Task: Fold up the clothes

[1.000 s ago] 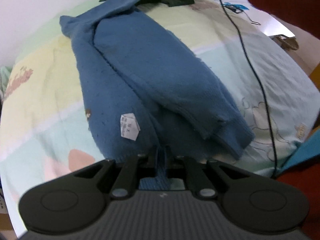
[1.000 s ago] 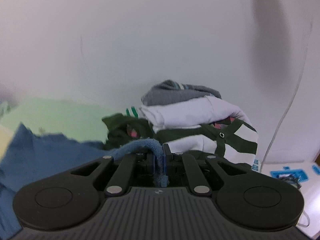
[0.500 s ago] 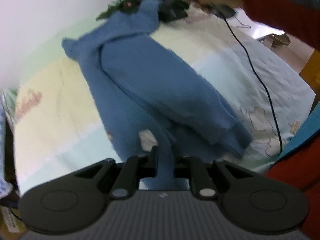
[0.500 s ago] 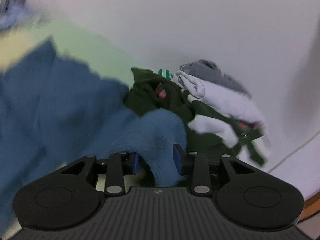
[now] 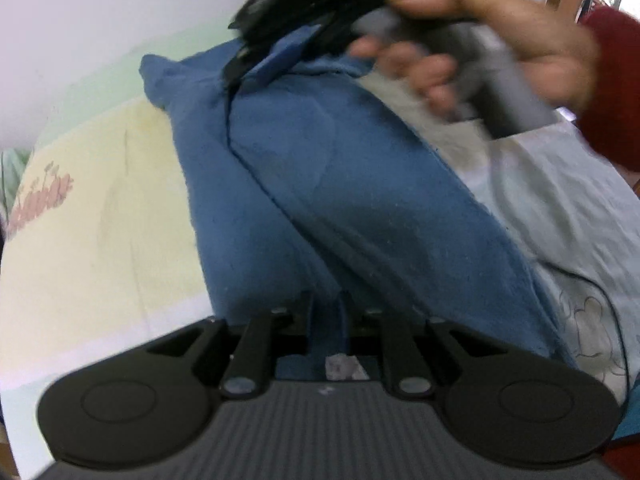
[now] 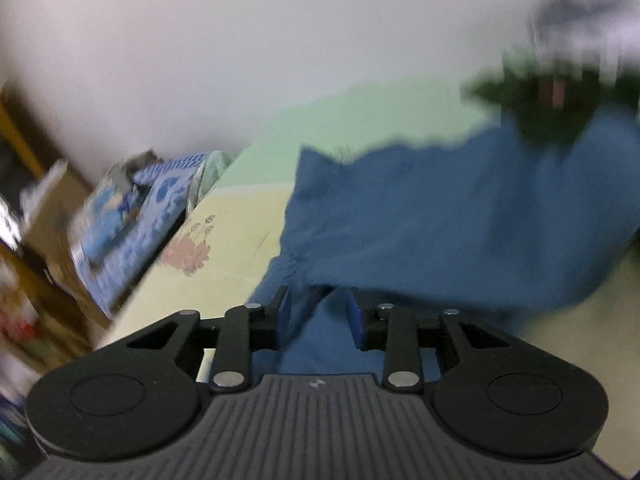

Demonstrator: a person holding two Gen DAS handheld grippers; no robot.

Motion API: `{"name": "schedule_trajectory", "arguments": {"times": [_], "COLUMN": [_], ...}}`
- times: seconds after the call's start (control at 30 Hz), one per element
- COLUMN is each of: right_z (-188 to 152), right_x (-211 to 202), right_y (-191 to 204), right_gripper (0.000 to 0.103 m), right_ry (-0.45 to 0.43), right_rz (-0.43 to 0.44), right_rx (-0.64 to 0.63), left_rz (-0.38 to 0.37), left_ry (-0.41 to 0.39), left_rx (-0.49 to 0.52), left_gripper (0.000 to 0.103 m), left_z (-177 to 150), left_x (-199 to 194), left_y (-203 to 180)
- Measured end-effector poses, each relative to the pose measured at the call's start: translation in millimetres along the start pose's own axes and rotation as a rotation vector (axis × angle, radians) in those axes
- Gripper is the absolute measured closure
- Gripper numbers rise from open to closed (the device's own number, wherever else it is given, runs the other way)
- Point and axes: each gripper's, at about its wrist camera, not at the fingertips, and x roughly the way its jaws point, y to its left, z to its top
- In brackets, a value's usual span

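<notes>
The blue knitted sweater (image 5: 360,216) lies lengthwise on the pastel patchwork bedspread (image 5: 104,216), its far end toward the wall edge. Left gripper (image 5: 326,320) is clamped on the near hem; right gripper (image 6: 316,312) stands parted, cloth between its pads unpinched. Judged step: mid-fold, far end just laid. Next: release and smooth.

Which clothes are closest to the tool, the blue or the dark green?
The blue garment: its cloth reaches between the right tool's fingers, while the dark green clothes lie far back near the wall.
</notes>
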Motion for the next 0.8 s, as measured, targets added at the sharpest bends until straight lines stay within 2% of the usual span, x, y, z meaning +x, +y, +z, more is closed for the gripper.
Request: {"name": "schedule_trajectory", "arguments": {"times": [0.07, 0.17, 0.2, 0.27, 0.37, 0.47, 0.5, 0.63, 0.7, 0.8], "right_z": [-0.6, 1.9, 2.9, 7.6, 16.2, 24.2, 22.4, 12.5, 10.4, 7.0], "right_x": [18.7, 36.4, 40.4, 39.7, 14.1, 15.6, 24.0, 44.4, 37.7, 11.0], "right_y": [-7.2, -16.2, -18.9, -16.5, -3.7, 5.5, 5.1, 8.6, 9.2, 4.4], "right_gripper": [0.069, 0.069, 0.076, 0.088, 0.089, 0.090, 0.090, 0.087, 0.076, 0.060], "right_ry": [0.018, 0.006, 0.009, 0.023, -0.041, -0.021, -0.012, 0.003, -0.003, 0.002], "right_rz": [0.037, 0.068, 0.071, 0.073, 0.073, -0.054, -0.067, -0.078, -0.059, 0.063], "right_rx": [0.120, 0.231, 0.258, 0.257, 0.168, 0.067, 0.046, -0.057, -0.065, -0.032], "left_rz": [-0.002, -0.007, -0.007, -0.006, -0.019, -0.053, -0.066, -0.090, -0.113, -0.153], "left_ry": [-0.008, -0.015, -0.017, -0.018, -0.018, -0.018, -0.017, -0.007, 0.000, -0.004], "left_rx": [0.007, 0.006, 0.011, 0.031, 0.049, 0.063, 0.070, 0.097, 0.102, 0.093], "left_gripper": [0.091, 0.091, 0.091, 0.090, 0.091, 0.091, 0.091, 0.091, 0.090, 0.081], "left_z": [-1.4, -0.7, -0.7, -2.1, -5.7, -9.9, -10.3, -8.4, -7.5, -11.5], "left_x": [0.4, 1.7, 2.0, 0.5, -3.8, -4.6, -5.0, -7.3, -10.4, -10.2], "left_y": [-0.7, -2.3, -2.9, -4.2, -4.5, -2.6, -3.3, -6.7, -7.2, -9.6]}}
